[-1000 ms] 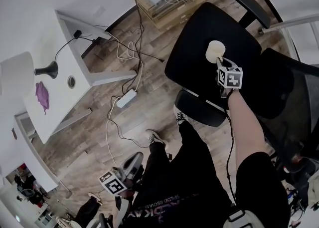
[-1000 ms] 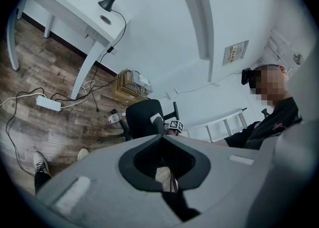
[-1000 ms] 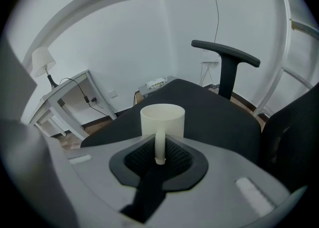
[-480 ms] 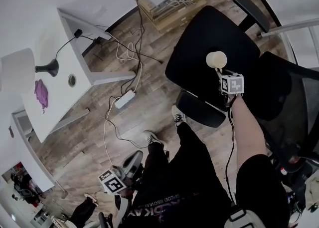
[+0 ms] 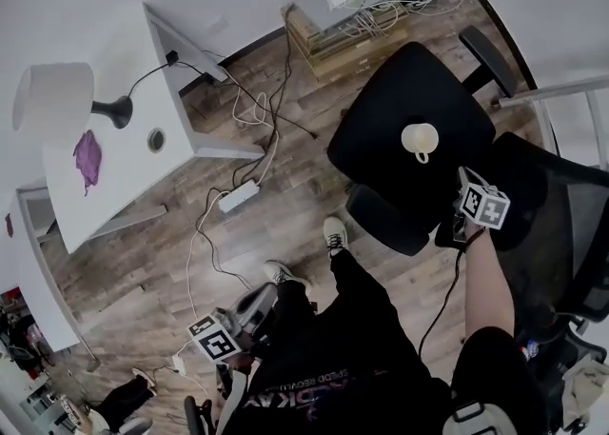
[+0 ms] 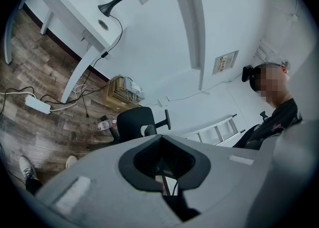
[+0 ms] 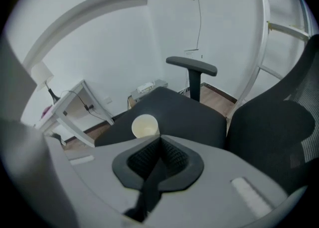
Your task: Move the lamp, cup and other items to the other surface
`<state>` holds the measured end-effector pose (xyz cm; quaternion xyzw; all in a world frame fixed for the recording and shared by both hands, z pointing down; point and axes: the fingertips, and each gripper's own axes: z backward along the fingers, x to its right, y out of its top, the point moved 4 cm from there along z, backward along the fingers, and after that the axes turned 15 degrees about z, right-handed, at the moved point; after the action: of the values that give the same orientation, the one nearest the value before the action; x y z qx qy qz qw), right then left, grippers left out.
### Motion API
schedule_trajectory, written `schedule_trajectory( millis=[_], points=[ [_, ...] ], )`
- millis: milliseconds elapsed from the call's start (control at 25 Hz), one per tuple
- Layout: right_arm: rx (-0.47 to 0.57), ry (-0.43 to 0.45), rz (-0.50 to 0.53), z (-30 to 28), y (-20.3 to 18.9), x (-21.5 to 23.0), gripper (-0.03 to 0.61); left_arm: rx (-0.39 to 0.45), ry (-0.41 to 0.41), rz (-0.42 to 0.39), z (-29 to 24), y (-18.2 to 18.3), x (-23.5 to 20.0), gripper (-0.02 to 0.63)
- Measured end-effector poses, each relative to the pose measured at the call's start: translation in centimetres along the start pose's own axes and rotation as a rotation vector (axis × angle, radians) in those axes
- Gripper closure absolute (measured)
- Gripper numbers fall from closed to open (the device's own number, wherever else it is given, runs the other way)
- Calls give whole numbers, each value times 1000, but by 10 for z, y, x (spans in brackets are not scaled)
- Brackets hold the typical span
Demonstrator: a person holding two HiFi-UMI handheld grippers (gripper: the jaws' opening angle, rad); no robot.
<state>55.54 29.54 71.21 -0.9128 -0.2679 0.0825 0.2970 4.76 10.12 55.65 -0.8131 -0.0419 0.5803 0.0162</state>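
Note:
A cream cup (image 5: 420,140) stands by itself on the black seat of an office chair (image 5: 381,128). My right gripper (image 5: 471,197) hangs near the seat's right edge, pulled back from the cup, shut and holding nothing. In the right gripper view the cup (image 7: 145,125) shows just past the closed jaws (image 7: 159,147). A lamp (image 5: 57,98) with a white shade and black base stands on the white table (image 5: 124,190), next to a purple item (image 5: 88,159). My left gripper (image 5: 214,340) is low by my legs, far from the table, shut and holding nothing.
Cables and a power strip (image 5: 238,196) lie on the wood floor between table and chair. A stack of boxes with devices (image 5: 347,14) sits against the wall. A second dark chair (image 5: 561,224) stands at right. My legs and shoes (image 5: 333,230) are in the middle.
The right gripper has let go of the cup, leaving it on the chair seat, and has drawn back toward me and to the right. The left gripper has stayed low.

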Motion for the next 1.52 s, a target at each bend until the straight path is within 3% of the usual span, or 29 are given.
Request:
schedule_trajectory(
  millis=[120,200,320,480,600,760,1040,1240,1360,1520],
  points=[
    [142,92,-54,36,37,-4,574,18,-23,-8,-2,-3,5,617],
    [244,188,-30,66,76,-26,574,34,-49,-1,-4,-4,7,618],
    [364,371,94,109,132,-102,574,62,-83,8,8,6,8,618],
    [435,623,288,141,167,-231,574,131,-125,4,44,28,12,618],
    [422,826,343,163,166,-327,574,198,-148,-20,74,43,15,618],
    [333,1026,439,183,118,-436,574,275,-197,-37,110,57,12,618],
    [317,1241,460,229,98,-559,574,364,-275,-69,155,78,16,618],
    [219,1374,592,254,63,-621,574,375,-288,-95,183,88,14,618],
    [215,1382,637,258,63,-634,574,381,-298,-121,193,92,14,618],
    [227,1349,558,254,72,-637,574,399,-322,-103,203,93,9,618]
  ],
)
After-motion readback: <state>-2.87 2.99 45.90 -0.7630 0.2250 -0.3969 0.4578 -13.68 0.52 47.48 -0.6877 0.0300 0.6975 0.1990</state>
